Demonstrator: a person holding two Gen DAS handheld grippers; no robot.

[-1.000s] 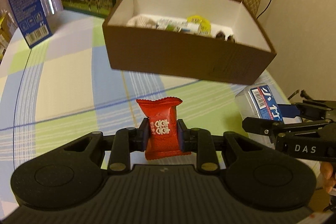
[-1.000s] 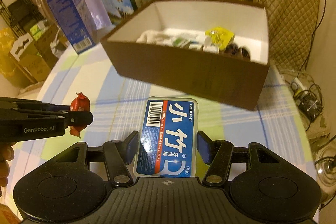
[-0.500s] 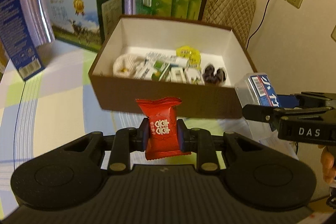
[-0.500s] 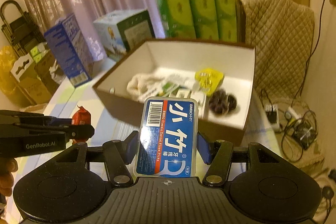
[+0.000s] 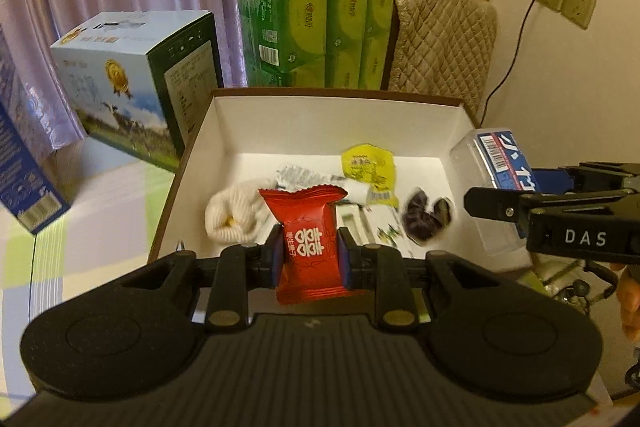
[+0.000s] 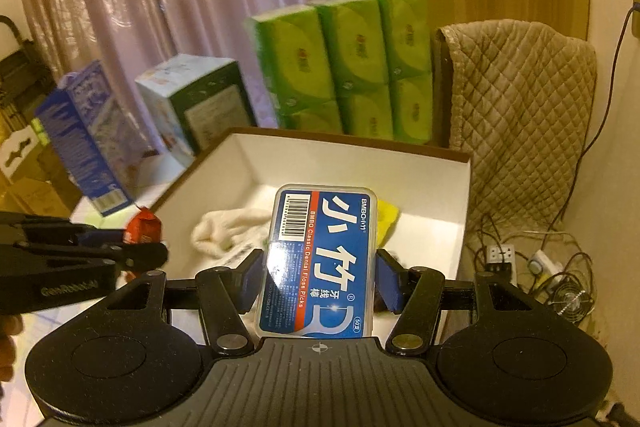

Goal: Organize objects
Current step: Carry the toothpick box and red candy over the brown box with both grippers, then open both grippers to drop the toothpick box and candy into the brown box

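My left gripper (image 5: 311, 259) is shut on a red candy packet (image 5: 308, 243), held above the near edge of a brown box with a white inside (image 5: 320, 123). My right gripper (image 6: 318, 281) is shut on a blue dental floss pick case (image 6: 320, 259), also over the box (image 6: 424, 187). Each gripper shows in the other's view: the right one at the right side (image 5: 496, 195), the left one at the left side with the candy (image 6: 142, 229). Inside the box lie a white knit cloth (image 5: 232, 219), a yellow packet (image 5: 368, 163), dark items (image 5: 426, 217) and small packets.
Behind the box stand green tissue packs (image 5: 316, 23), a milk carton box (image 5: 132, 83) and a blue box (image 5: 20, 171) on the checked tablecloth (image 5: 100, 195). A quilted chair (image 5: 440, 43) stands at the back right. Cables and a power strip lie on the floor (image 6: 520, 259).
Both grippers have risen and moved forward, from in front of the box to above its opening. Each keeps hold of its object.
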